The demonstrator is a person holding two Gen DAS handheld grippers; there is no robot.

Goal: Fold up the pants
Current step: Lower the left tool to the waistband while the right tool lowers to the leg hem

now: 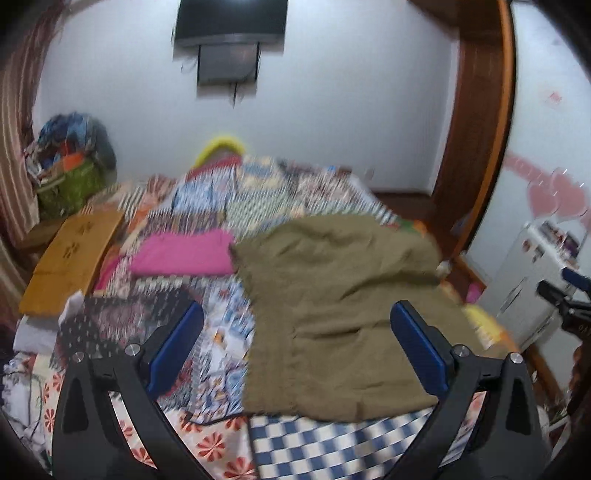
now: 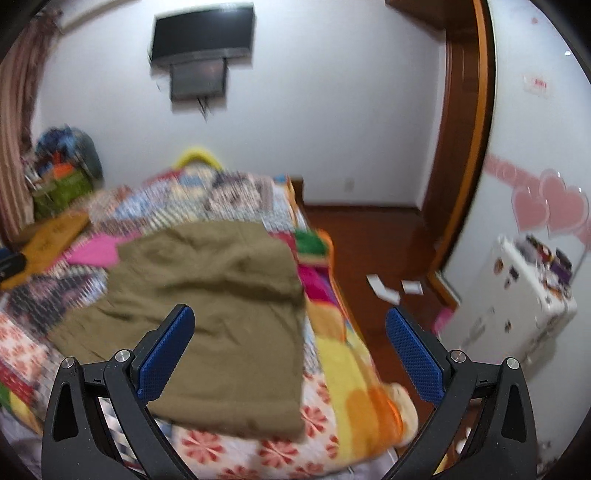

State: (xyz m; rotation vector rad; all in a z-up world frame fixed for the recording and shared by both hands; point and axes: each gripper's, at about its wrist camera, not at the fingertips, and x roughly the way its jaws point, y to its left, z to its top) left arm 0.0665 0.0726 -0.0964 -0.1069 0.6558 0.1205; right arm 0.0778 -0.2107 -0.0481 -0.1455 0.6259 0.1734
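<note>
The olive-brown pants [image 1: 340,314] are lying folded into a compact, wrinkled rectangle on the patchwork bedspread [image 1: 221,332], toward the side of the bed nearest the wooden floor [image 2: 373,243]. In the right wrist view the pants [image 2: 221,321] are occupying the middle of the frame, with their near edge overhanging a floral patch of the spread. The left gripper [image 1: 295,343] is hovering above the pants with its blue-padded jaws spread wide and holding nothing; one pad is showing over the bedspread, the other over the fabric. The right gripper [image 2: 290,350] is likewise standing wide open and empty, its left pad showing over the pants and its right pad over the floor. A folded pink garment [image 1: 184,254] is lying just beside the far left corner of the pants. A tan board [image 1: 70,258] is resting further left at the bed's edge. A dark wall-mounted screen [image 1: 231,22] is hanging above the bed, and a white cabinet [image 2: 517,302] is standing by the heart-decorated wall.
</note>
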